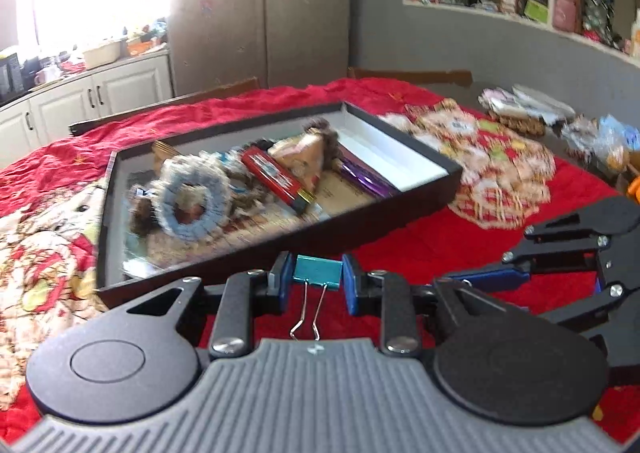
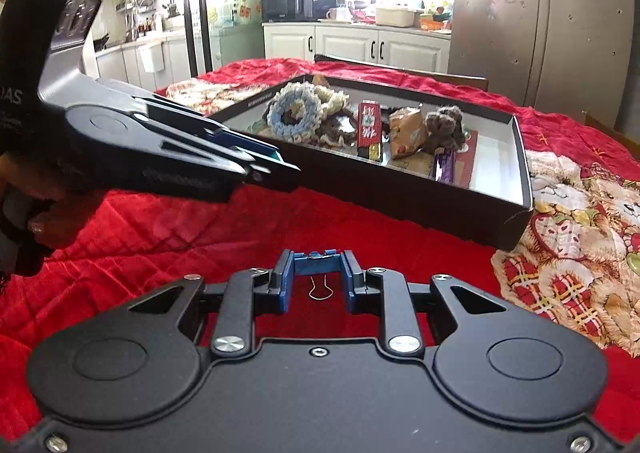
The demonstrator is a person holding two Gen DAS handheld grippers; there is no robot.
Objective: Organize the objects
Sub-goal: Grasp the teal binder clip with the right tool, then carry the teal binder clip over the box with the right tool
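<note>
Left wrist view: the left hand-held gripper (image 1: 317, 280) grips a teal binder clip (image 1: 317, 272); at 11 o'clock the black box (image 1: 276, 241) already holds several items.

Right wrist view: the right hand-held gripper (image 2: 319, 267) clamps a blue binder clip (image 2: 319, 260); both clips likely remain to be boxed.

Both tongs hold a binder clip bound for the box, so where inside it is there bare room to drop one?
The black box has a bare white floor strip at one end, between the purple packet and the end wall. The rest is crowded: red packet, crocheted rings, brown wrapped piece. Outside, plain red quilt lies bare before the box's near wall.
</note>
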